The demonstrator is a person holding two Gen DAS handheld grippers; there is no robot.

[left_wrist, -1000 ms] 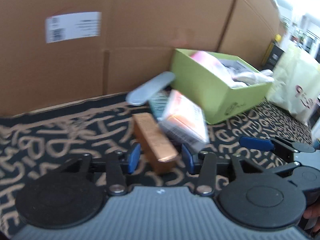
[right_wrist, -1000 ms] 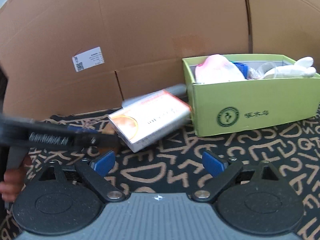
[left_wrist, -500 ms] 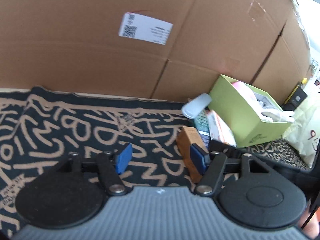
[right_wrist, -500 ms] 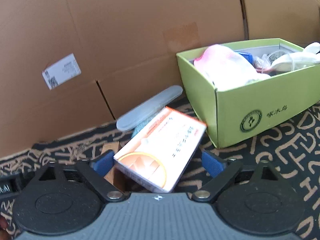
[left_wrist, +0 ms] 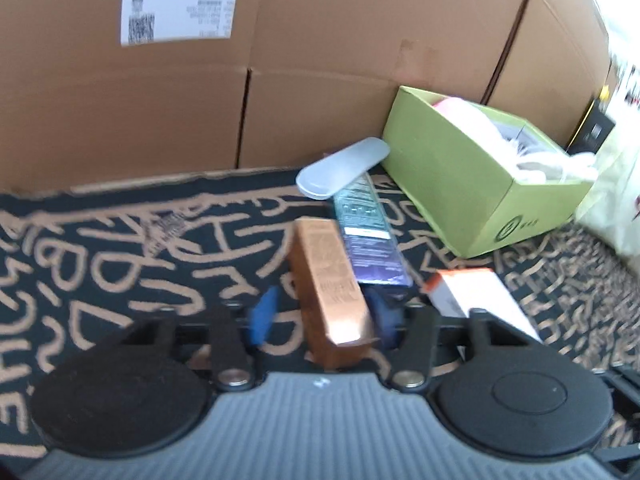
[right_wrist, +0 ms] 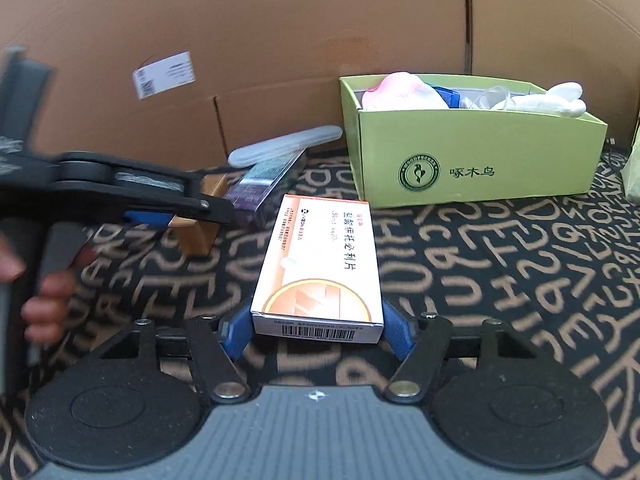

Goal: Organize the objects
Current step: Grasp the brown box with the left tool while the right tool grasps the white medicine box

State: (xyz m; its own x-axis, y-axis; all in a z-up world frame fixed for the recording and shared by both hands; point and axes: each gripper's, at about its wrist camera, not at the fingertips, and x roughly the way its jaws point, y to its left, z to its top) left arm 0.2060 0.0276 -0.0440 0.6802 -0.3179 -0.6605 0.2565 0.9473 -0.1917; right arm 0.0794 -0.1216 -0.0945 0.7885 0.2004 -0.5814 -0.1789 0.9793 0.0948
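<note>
My right gripper (right_wrist: 317, 330) is shut on a white and orange medicine box (right_wrist: 320, 272), held flat just over the patterned mat. My left gripper (left_wrist: 322, 316) is open around a copper-brown box (left_wrist: 330, 284) that lies on the mat; its right pad is close to the box and the left pad stands apart. A dark teal and purple box (left_wrist: 366, 232) lies next to it, with a pale translucent case (left_wrist: 344, 168) resting on its far end. The medicine box also shows in the left wrist view (left_wrist: 476, 300).
A green open box (right_wrist: 476, 160) with white and pink items stands at the right, against a large cardboard wall (right_wrist: 280, 40). A pale bag (left_wrist: 616, 200) stands right of it. The left gripper and hand show in the right wrist view (right_wrist: 120, 196).
My right gripper closed in on the medicine box, gripped it and brought it down over the mat. My left gripper swung back so the copper-brown box sits between its fingers.
</note>
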